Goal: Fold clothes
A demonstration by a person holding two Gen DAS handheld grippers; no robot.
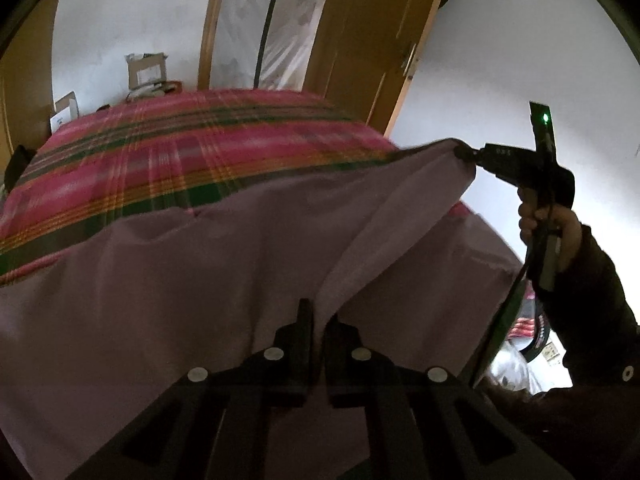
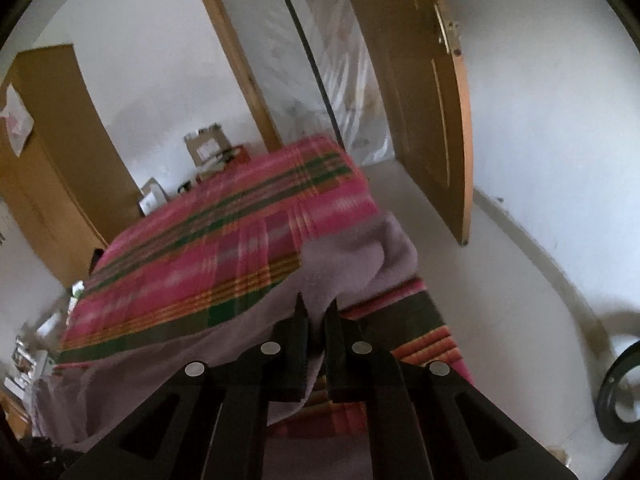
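Observation:
A mauve garment (image 1: 180, 280) hangs stretched above a bed with a pink, green and orange plaid cover (image 1: 168, 152). My left gripper (image 1: 318, 316) is shut on the garment's near edge. My right gripper (image 1: 466, 155) shows in the left wrist view at the right, shut on the garment's far corner and lifting it. In the right wrist view the right gripper (image 2: 318, 312) pinches the mauve garment (image 2: 352, 256), which drapes down to the left over the plaid cover (image 2: 224, 248).
A wooden door (image 2: 432, 100) stands open beyond the bed, next to white walls. Cardboard boxes (image 1: 146, 70) sit behind the bed. A wooden wardrobe (image 2: 60, 152) stands at the left. Pale floor (image 2: 500, 300) lies right of the bed.

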